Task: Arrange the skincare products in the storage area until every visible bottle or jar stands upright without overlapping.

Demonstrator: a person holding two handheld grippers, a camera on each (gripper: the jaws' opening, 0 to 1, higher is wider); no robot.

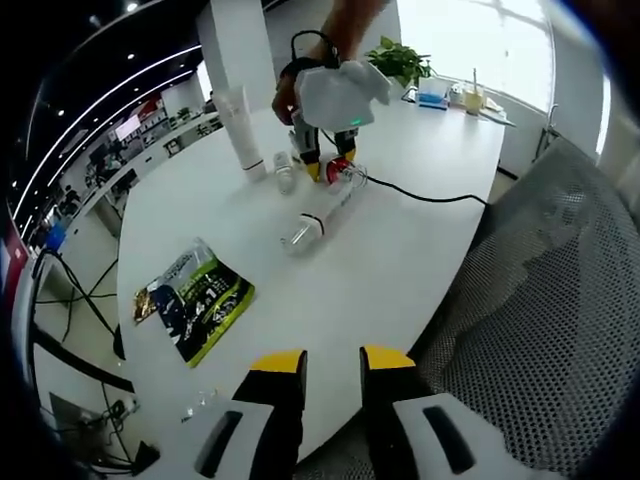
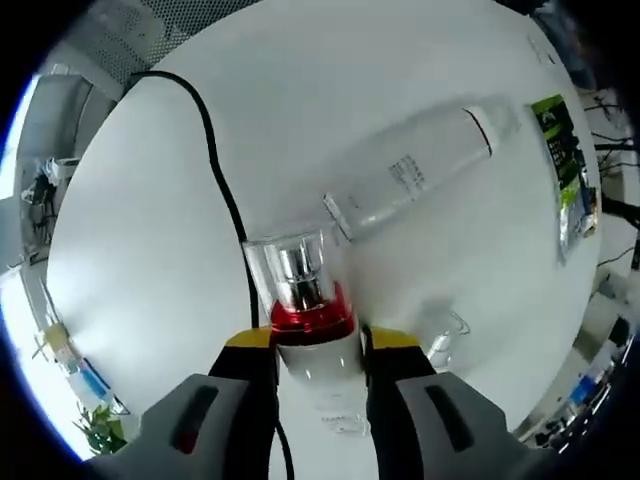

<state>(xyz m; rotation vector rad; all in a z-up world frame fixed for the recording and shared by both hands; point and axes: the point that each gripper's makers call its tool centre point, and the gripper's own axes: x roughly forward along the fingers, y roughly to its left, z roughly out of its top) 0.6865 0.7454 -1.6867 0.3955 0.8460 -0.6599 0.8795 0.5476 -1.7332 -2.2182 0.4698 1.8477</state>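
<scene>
Fingers of right gripper (image 2: 317,352) clamp red-banded bottle (image 2: 303,300), cap pointing forward along them; left gripper (image 1: 333,375) slightly parted, empty.

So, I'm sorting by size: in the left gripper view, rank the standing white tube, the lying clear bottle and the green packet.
1. Green packet, though it lies nearest the camera, so unsure.
2. White tube.
3. Clear bottle, close to the tube in length.

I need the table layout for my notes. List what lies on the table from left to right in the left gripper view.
Green packet → upright white tube → small clear bottle → long clear bottle lying down → black cable → potted plant at the far edge.
</scene>
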